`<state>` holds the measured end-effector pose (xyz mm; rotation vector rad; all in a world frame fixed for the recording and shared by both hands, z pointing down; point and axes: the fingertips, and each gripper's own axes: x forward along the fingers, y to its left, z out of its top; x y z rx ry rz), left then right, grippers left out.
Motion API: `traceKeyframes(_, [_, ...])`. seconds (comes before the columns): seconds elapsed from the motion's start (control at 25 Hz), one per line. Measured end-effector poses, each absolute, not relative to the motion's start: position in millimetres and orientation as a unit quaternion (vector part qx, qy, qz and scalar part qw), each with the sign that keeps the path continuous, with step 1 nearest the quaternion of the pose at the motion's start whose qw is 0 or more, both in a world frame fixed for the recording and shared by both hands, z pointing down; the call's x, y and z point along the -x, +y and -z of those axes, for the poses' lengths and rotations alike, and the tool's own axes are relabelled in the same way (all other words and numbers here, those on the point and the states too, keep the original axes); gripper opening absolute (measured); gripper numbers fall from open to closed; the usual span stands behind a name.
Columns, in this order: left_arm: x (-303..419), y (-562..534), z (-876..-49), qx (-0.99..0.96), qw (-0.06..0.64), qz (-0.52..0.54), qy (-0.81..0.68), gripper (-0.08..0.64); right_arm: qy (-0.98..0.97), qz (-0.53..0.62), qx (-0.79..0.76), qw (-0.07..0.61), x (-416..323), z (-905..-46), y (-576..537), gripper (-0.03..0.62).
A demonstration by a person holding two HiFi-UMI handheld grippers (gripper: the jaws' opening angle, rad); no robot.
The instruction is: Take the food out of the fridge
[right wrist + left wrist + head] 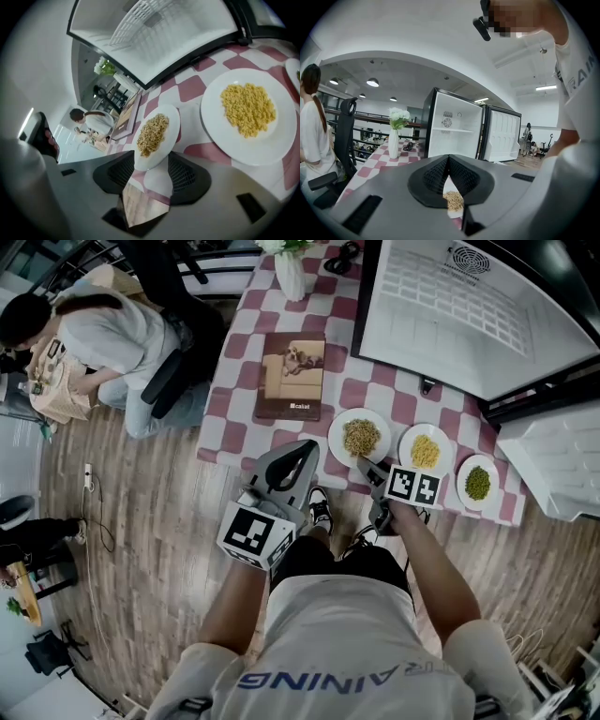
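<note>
Straddling the near rim of the white round plate of brown grains point(152, 133), the right gripper point(151, 165) has its jaws apart and neither pad presses on the china. That reads as a grip either let go or not yet made; I cannot tell which. The left gripper point(448, 158) has its jaws together on nothing and hangs just off the near edge of the red-and-white checked surface point(244, 343), probably held out of the way while the other one works.

The plate of brown grains sits at the near edge of the surface. Just beside it, toward the near right corner, lie a white plate of yellow grains point(425, 450) and a white plate of green bits point(478, 483). The three form a row and none touch. Each heap looks loose and dry and is piled in the plate's middle, so a tilt could spill it.

Further in lies a flat brown book point(292, 376), and at the far edge stands a white vase of flowers point(290, 273). By the far right corner, the white fridge point(441, 315) stands with its door open and its shelf bare, so the food seems to be out already.
</note>
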<state>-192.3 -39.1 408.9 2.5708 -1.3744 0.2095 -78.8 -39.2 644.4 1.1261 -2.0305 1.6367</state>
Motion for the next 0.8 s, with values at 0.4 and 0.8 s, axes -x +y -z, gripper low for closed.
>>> traceKeyframes(0.4, [198.1, -36.6, -402.5, -0.871, 0.104, -0.068, -0.476, 0.006, -0.74, -0.483, -0.378, 0.277, 74.6, -653.5, -20.8, 0.227])
traceKeyframes(0.8, [175.3, -25.9, -388.6, -0.882, 0.094, -0.063, -0.457, 0.006, -0.745, -0.474, -0.426, 0.195, 36.6, -613.5, -28.7, 0.037])
